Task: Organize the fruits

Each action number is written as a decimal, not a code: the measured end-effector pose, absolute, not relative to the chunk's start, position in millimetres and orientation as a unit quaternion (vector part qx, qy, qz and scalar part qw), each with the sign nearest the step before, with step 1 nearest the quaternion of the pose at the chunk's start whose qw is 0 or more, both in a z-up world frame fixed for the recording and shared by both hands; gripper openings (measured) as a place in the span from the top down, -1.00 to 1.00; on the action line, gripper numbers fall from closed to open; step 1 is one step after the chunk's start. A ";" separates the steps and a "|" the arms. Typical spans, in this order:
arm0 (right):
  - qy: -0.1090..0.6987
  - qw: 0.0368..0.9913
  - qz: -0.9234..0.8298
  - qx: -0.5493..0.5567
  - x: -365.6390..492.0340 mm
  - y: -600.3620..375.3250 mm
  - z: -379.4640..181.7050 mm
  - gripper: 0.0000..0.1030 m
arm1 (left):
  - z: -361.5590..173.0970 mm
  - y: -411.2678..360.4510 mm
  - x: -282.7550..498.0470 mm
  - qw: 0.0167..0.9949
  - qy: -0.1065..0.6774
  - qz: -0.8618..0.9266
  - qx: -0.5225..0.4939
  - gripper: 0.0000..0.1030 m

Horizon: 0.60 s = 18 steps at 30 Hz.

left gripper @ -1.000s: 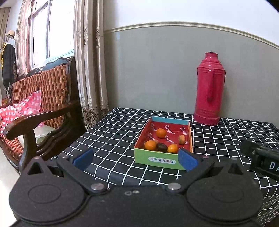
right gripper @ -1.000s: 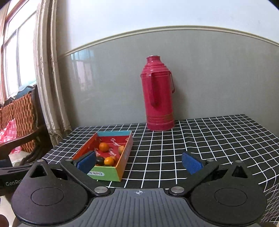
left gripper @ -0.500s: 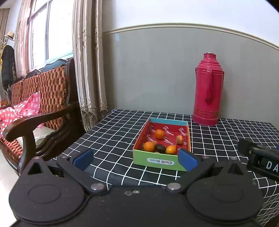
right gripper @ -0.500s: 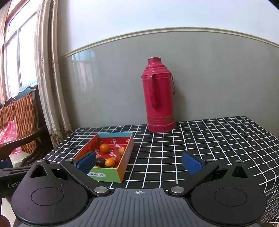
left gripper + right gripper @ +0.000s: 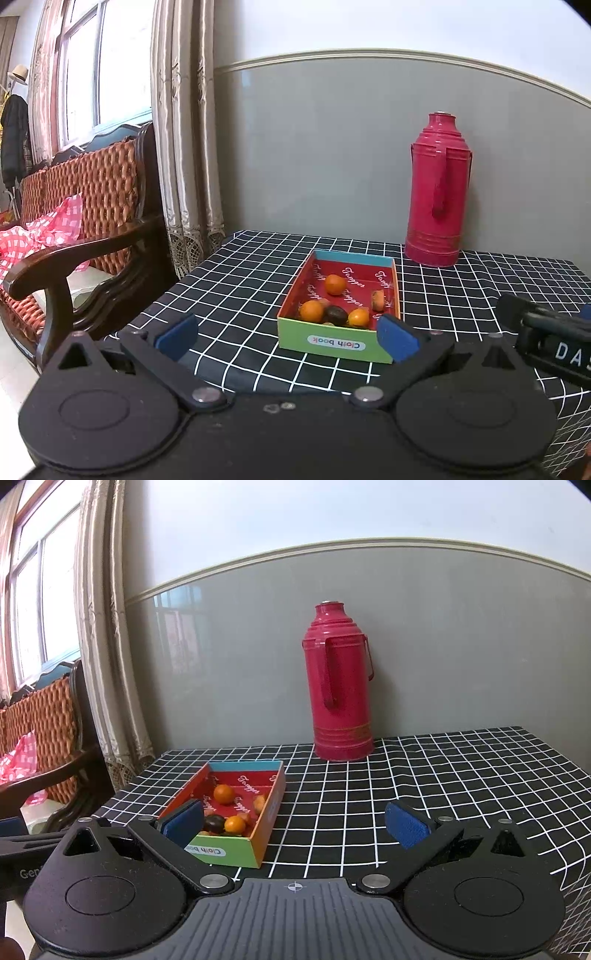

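Both grippers are backing away from the box (image 5: 338, 334), which now sits slightly farther off than a second ago. Left gripper (image 5: 286, 338) and right gripper (image 5: 295, 825): jaws spread, empty. Fruits (image 5: 334, 312) are lying inside the box; likely finished.

Tablecloth (image 5: 258, 280): black, white grid lines.
Box (image 5: 334, 341): green front, blue far rim, orange side, red inside with white script.
Fruits: three orange (image 5: 335, 284), one dark brown (image 5: 335, 314).
Flask (image 5: 341, 686): crimson, gold bands near base.
Gripper pads (image 5: 405, 827): blue.
Wall (image 5: 314, 147): grey below, white above.
Sofa cushion (image 5: 92, 188): orange-brown weave.
Cloth on sofa (image 5: 55, 225): pink-white check.
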State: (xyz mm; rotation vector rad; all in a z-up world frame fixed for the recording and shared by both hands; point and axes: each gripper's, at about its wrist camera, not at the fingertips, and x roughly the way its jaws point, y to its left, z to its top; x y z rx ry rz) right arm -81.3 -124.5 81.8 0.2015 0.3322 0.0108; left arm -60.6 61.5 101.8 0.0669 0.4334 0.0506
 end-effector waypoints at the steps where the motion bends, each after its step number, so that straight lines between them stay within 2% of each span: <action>1: 0.165 0.981 0.005 0.099 -81.2 -124.1 82.0 -1.00 | 101.8 61.2 -60.6 0.976 0.215 0.025 0.033 -0.89; 18: 0.166 0.981 0.002 0.100 -79.8 -123.1 81.8 -1.00 | 101.0 61.1 -59.5 0.977 0.210 0.023 0.037 -0.88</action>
